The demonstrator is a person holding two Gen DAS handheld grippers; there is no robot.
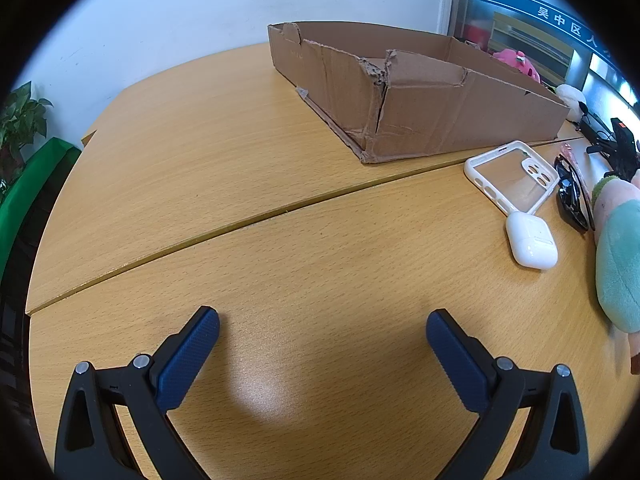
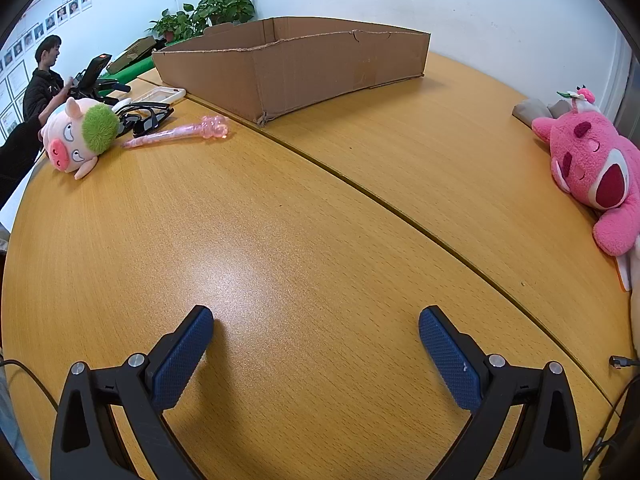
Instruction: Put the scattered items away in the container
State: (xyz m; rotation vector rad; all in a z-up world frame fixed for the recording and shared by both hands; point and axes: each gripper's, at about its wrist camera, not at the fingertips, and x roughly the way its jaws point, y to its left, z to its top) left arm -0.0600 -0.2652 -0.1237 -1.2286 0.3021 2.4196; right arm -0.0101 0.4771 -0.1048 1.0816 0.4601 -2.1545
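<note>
We hold both the left hand-held gripper (image 1: pixel 322 326) and the right hand-held gripper (image 2: pixel 316 324) spread and empty over the counter (image 2: pixel 304 216). Nothing seems packed yet, though the cardboard box (image 2: pixel 280 68) interior is mostly hidden. Next we reach for the earbud case (image 1: pixel 531 245).

My fingers (image 2: pixel 184 354) wear dotted blue pads over a tan wood-grain surface (image 2: pixel 300 240); ahead, a brown cardboard box (image 2: pixel 288 68), a pink plush (image 2: pixel 592 168) to their right.

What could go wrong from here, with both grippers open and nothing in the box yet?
The earbud case touches the phone case, so gripping one may push the other. The sunglasses lie tangled against the pig plush and beside the pink wand; a grab there may drag a neighbour. The box has a torn, creased wall that may buckle if bumped.
</note>
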